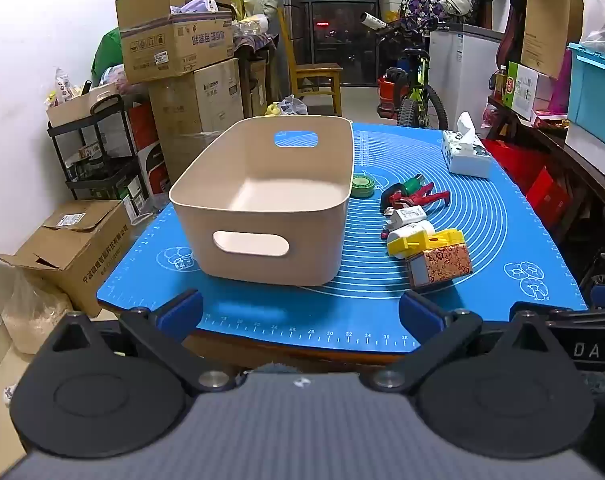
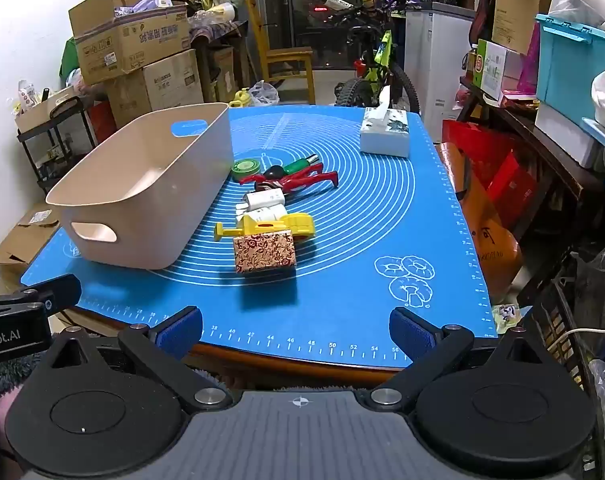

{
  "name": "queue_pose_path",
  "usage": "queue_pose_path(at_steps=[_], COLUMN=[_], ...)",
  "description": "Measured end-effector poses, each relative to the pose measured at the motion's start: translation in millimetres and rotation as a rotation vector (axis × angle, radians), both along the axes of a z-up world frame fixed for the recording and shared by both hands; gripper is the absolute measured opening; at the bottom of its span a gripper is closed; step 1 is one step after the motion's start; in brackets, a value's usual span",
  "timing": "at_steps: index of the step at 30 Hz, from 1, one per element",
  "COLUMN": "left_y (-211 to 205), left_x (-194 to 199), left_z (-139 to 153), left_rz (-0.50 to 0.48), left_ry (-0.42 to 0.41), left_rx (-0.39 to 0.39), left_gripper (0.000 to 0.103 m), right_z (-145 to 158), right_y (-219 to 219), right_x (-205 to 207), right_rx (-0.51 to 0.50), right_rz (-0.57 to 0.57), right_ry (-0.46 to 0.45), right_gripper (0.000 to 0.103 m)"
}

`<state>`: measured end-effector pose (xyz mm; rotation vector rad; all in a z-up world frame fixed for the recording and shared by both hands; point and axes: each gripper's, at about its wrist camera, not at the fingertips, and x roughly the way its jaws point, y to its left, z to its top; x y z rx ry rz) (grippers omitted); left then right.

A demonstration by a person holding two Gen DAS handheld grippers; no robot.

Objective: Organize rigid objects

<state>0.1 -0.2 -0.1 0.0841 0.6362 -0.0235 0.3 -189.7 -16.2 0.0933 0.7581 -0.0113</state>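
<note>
Claws, my left claw and right claw, gape wide and empty at the table's near edge, bin unfilled

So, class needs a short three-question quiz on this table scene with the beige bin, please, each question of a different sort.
1. True or false: the beige plastic bin already holds an item.
2. Which lies nearest the bin's side wall: (a) white tissue box, (b) round green tin, (c) red-gold patterned box?
3. Fill in: both the left gripper and right gripper are ____.

Key: 1 false; 2 b; 3 open.
</note>
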Motion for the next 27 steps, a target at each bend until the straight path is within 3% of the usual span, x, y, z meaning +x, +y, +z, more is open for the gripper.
queue_pose_path(at_steps=[27], left_y=[-0.1], left_x=[0.1], left_z=[-0.1], left_rz=[0.000], left_ry=[0.002], left_rx=[0.005], left_gripper=[0.103], right_z=[-2.5], right_y=[0.6], right_x=[0.1], right_rx=[-0.001], right_rz=[0.001], right_ry=[0.003], right_gripper=[0.099])
